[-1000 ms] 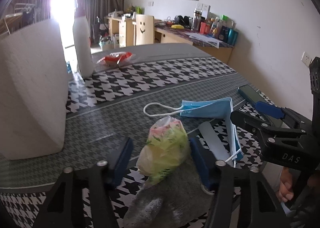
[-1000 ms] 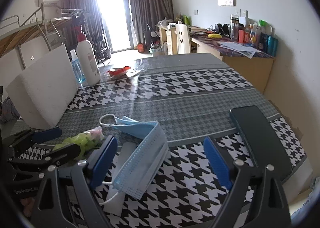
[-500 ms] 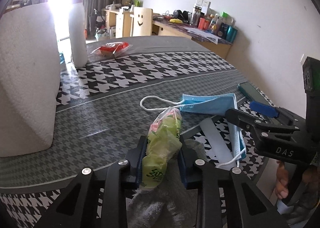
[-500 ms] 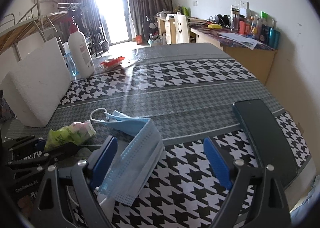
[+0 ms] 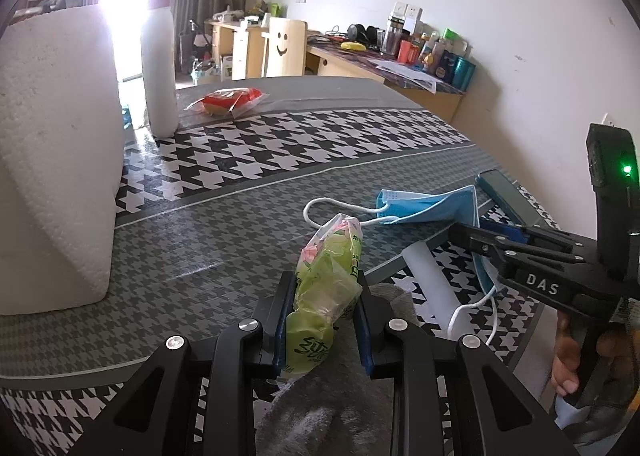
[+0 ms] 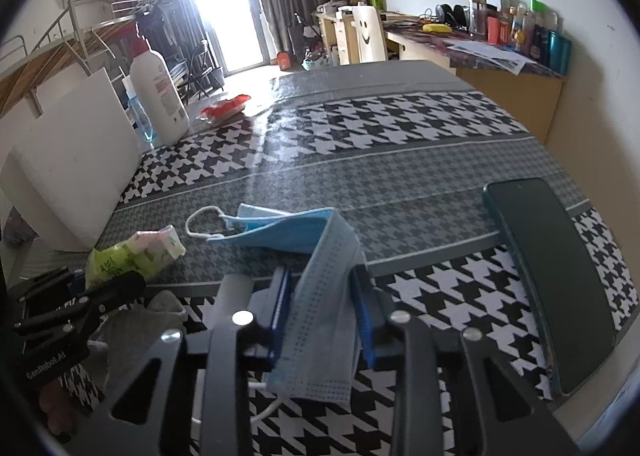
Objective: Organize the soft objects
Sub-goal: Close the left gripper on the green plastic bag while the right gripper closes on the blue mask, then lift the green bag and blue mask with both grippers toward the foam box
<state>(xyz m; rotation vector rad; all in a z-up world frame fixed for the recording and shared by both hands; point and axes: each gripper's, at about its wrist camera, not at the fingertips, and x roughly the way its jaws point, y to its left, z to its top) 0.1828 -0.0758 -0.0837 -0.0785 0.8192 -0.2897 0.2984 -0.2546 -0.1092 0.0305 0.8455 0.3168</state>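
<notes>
Plainly, left hand-held gripper (image 5: 323, 320) clamped on green tissue pack (image 5: 326, 280), right hand-held gripper (image 6: 320, 316), "DAS", closing on blue mask (image 6: 320, 296).

Tissue pack (image 5: 326, 288): green and pink soft plastic wrapper, crumpled, squeezed narrow at its middle, its near end over a grey cloth (image 5: 320, 408). Face mask (image 6: 316, 268): light blue, pleated, white ear loops, folded into an angle; one half lies flat beyond the tissue pack, the other runs toward the table edge.
</notes>
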